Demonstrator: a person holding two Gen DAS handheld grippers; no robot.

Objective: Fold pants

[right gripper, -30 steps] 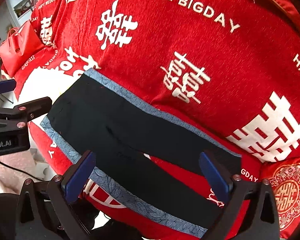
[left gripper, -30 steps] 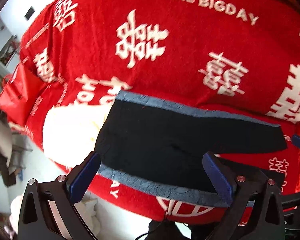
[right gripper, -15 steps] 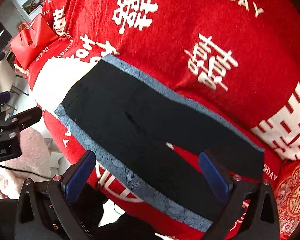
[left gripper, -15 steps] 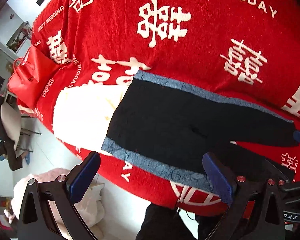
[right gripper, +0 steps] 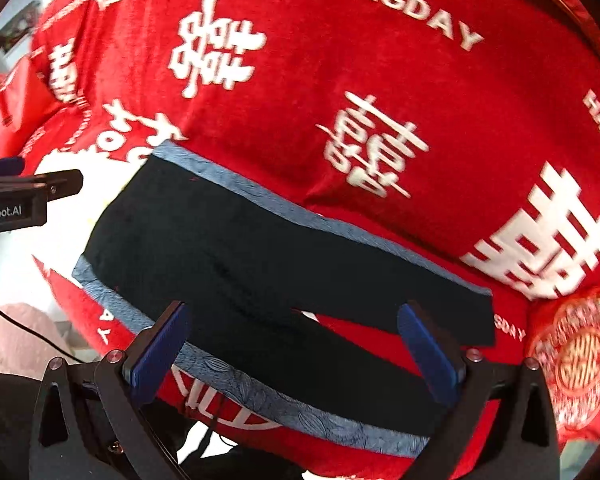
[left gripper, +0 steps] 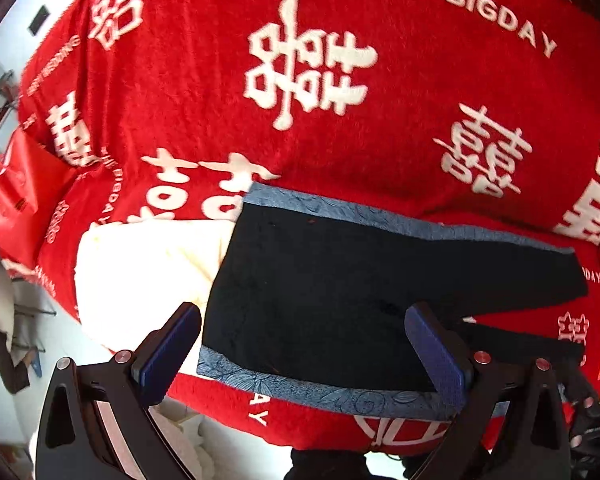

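A: We're looking at the red blanket [left gripper: 380,140] with white lettering, filling most of both views. The pants [left gripper: 340,292] are lying flat on it near the front edge, black with blue side stripes, legs spreading apart toward the right.

B: We're seeing the left gripper [left gripper: 302,350] hovering over the waist end, fingers wide apart, gripping nothing. The right gripper [right gripper: 292,350] is hovering over the legs, equally spread and empty. A red bag [left gripper: 16,192] is sitting far left.

Left claw [left gripper: 300,344] jaws wide apart, empty; right claw [right gripper: 296,344] likewise, held just beside it
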